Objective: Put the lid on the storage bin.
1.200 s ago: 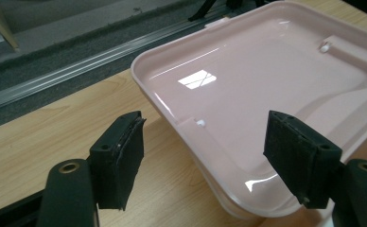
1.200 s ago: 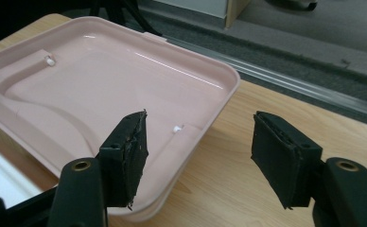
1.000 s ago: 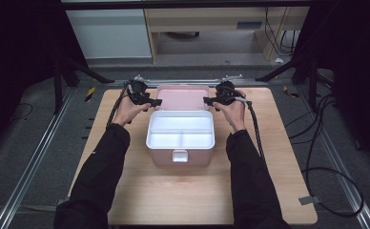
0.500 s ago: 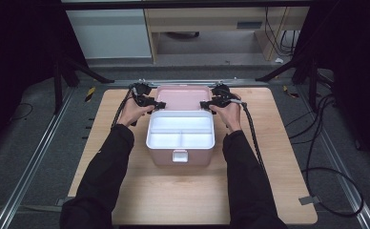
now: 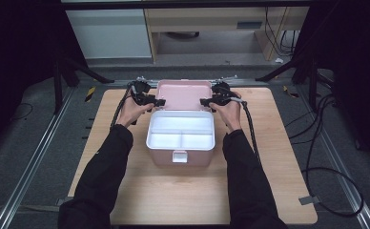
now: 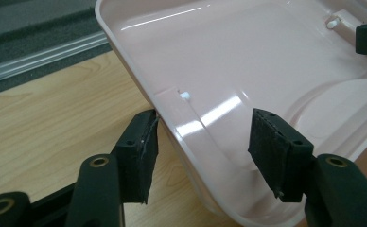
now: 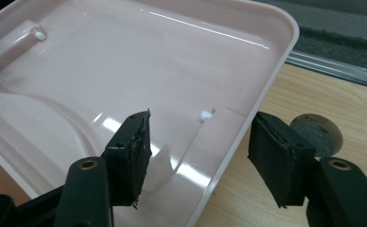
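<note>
Two hand-held grippers bracket our pink lid point(image 5: 183, 94) on the bench point(image 5: 126, 191): left hand-held gripper point(image 6: 200, 151) gapes astride its left rim, right hand-held gripper point(image 7: 198, 156) likewise; above, we see the white tray point(image 5: 181, 133).

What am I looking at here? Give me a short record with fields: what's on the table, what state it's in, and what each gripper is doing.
Object: pink box with a white divided tray inside
Lid: pink lid open, leaning back
Surface: wooden table
Left gripper: jaws open, straddling the lid's left edge
Right gripper: jaws open, straddling the lid's right edge
Likely aim: handling the lid with both grippers, perhaps to close it
</note>
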A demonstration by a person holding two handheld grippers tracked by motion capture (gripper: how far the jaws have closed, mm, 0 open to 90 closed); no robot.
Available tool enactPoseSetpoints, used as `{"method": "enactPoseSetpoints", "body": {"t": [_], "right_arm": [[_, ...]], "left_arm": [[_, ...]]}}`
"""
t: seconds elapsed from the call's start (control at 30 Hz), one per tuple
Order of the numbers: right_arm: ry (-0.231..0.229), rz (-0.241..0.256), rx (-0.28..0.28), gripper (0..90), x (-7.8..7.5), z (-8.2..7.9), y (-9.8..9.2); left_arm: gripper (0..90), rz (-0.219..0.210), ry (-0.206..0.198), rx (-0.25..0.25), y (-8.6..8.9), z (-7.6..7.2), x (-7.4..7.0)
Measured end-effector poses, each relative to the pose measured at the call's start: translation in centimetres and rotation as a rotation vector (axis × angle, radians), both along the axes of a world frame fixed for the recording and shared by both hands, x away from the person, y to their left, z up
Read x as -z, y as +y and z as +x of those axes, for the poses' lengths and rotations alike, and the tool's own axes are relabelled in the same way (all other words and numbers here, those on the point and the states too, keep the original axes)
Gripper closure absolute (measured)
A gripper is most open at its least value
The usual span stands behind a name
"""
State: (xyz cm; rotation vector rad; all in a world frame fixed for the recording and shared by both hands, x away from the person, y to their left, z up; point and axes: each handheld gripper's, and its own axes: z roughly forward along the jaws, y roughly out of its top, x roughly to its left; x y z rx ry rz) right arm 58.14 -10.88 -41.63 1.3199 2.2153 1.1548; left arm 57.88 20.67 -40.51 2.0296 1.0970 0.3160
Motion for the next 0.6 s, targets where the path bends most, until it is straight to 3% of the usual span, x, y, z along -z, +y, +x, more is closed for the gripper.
{"method": "enactPoseSetpoints", "body": {"t": [0.13, 0.33, 0.6], "right_arm": [[-0.030, 0.033, 0.009, 41.7, -0.8, -0.3, -0.3], [-0.069, 0.049, 0.008, 42.7, -2.0, -1.0, -0.4], [-0.114, 0.025, 0.001, 43.1, -3.9, -2.1, -0.2]], "left_arm": [[46.7, -0.022, -0.028, -0.014, 0.2, -0.3, -0.8], [48.4, 0.000, -0.060, 0.000, 0.3, -1.3, -2.2], [50.7, 0.035, -0.105, 0.015, 0.3, -2.6, -3.7]]}}
